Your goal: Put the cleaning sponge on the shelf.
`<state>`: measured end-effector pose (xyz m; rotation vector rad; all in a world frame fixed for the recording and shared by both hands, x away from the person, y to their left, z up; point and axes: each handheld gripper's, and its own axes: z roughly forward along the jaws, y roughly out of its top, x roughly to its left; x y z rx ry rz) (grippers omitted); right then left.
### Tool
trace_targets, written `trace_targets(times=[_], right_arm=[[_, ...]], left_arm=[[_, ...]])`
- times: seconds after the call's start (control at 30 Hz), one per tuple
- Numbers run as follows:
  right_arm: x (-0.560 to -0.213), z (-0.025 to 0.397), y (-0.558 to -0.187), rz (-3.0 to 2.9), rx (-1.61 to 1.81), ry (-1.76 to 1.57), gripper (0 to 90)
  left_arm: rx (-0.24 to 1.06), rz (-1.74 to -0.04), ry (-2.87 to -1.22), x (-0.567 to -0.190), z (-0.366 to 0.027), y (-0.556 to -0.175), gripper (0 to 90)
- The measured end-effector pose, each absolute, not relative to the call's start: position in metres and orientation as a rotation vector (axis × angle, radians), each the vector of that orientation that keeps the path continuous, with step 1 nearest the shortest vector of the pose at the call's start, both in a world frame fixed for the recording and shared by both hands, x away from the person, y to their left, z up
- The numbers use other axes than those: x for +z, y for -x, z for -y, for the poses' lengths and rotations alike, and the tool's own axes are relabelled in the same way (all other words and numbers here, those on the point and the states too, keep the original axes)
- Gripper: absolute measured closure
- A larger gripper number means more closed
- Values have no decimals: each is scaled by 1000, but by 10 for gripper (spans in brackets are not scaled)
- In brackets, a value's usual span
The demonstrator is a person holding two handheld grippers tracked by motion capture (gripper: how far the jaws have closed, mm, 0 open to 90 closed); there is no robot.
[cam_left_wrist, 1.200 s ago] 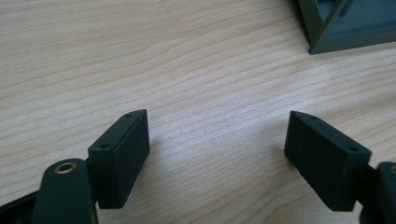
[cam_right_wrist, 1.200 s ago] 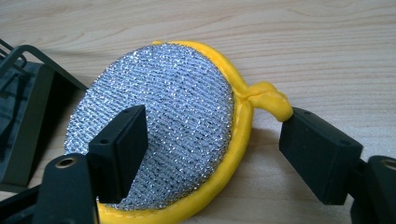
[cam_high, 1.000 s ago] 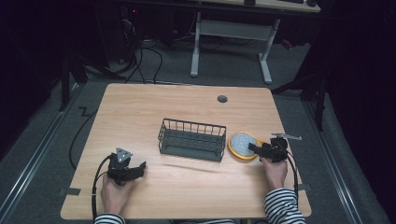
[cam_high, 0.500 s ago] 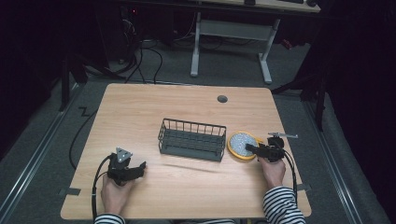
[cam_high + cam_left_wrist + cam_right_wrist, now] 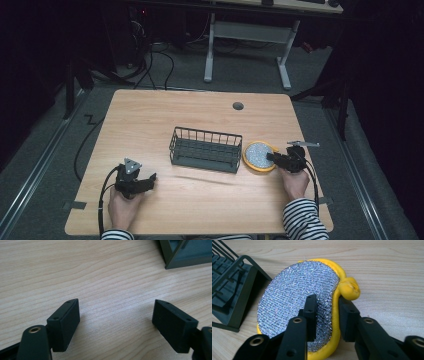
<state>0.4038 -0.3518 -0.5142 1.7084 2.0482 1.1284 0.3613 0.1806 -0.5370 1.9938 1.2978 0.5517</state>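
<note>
I am pinching the yellow-rimmed scouring pad (image 5: 297,302) by its near edge with my right gripper (image 5: 325,315), jaws nearly closed on it, probably gripping. The pad is lying on the table (image 5: 150,120), just beside the empty wire basket (image 5: 205,150). My left gripper (image 5: 116,322) is resting wide open, holding nothing.

The tabletop (image 5: 150,115) is of light wood and has a small round grommet hole (image 5: 238,105) near its far edge. On it stands a dark wire basket (image 5: 205,149) near the middle, and just beside the basket lies a yellow round scouring pad (image 5: 258,155) with a silver mesh face.
</note>
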Motion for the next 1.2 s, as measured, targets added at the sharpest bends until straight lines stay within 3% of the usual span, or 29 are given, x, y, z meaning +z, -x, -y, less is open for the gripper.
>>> trace_targets(times=[0.3, 1.2], right_arm=[[-512, 354, -402, -2045, 1173, -1696, 783], [-473, 370, -379, -2025, 1226, -1575, 795]], left_arm=[[551, -1298, -1994, -537, -181, -361, 226], [555, -1301, -1991, -537, -180, -361, 231]])
